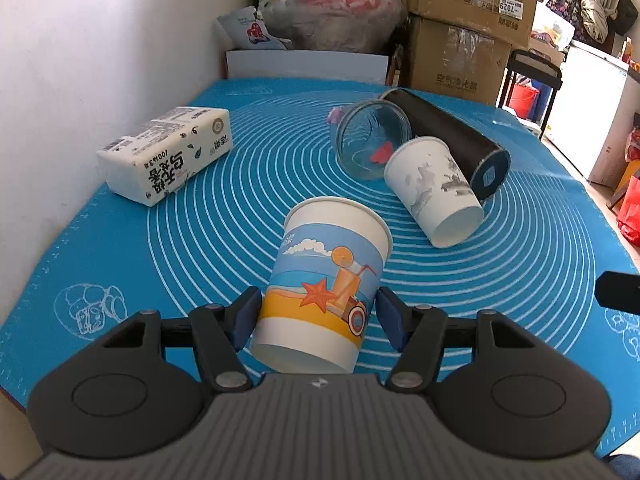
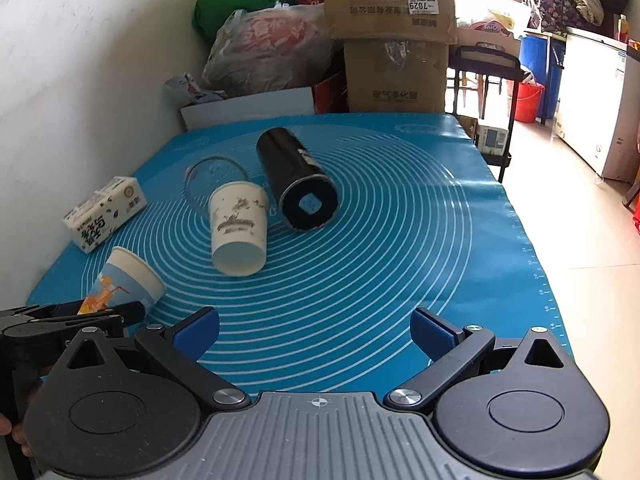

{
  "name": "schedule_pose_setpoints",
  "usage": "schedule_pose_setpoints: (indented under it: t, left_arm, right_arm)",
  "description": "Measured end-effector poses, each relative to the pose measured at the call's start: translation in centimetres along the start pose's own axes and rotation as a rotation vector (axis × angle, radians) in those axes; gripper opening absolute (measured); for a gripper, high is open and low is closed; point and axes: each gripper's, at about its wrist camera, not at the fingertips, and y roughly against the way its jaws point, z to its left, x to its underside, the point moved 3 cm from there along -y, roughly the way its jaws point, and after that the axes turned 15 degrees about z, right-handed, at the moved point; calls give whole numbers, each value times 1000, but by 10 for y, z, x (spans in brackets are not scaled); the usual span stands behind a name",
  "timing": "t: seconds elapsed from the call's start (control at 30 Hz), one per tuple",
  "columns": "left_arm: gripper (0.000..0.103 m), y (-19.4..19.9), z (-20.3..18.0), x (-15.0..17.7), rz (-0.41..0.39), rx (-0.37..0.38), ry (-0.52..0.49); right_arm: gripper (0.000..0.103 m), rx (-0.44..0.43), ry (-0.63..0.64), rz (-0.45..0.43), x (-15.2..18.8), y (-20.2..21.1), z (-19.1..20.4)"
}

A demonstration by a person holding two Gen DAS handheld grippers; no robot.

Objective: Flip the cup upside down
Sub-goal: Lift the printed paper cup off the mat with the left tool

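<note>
A paper cup with a beach print (image 1: 324, 288) is tilted, its mouth away from me, between the blue pads of my left gripper (image 1: 318, 314), which is shut on its lower body. It also shows at the left of the right wrist view (image 2: 128, 284), lifted off the blue mat (image 2: 380, 240). My right gripper (image 2: 316, 334) is open and empty above the mat's near edge.
A white paper cup with grey print (image 1: 434, 190) lies on its side mid-mat, beside a clear glass jar (image 1: 372, 140) and a black cylinder (image 1: 452, 140). A tissue pack (image 1: 168, 152) lies at the left by the wall. Boxes and bags stand behind the table.
</note>
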Motion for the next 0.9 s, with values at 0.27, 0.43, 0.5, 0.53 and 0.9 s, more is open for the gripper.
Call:
schedule_pose_setpoints:
  t: [0.27, 0.43, 0.5, 0.53, 0.9]
  left_arm:
    - [65, -4, -4, 4, 4, -15, -23]
    - [85, -5, 3, 4, 16, -1, 26]
    - [86, -5, 4, 4, 22, 9, 26]
    - [86, -6, 4, 4, 29, 16, 23]
    - [91, 7, 2, 4, -4, 10, -5]
  right_arm:
    - [103, 4, 19, 17, 3, -3, 5]
    - [103, 7, 26, 19, 4, -2, 6]
    - [103, 7, 30, 19, 4, -1, 7]
    - [103, 7, 31, 19, 4, -1, 7]
    - [103, 9, 61, 15, 5, 5, 13]
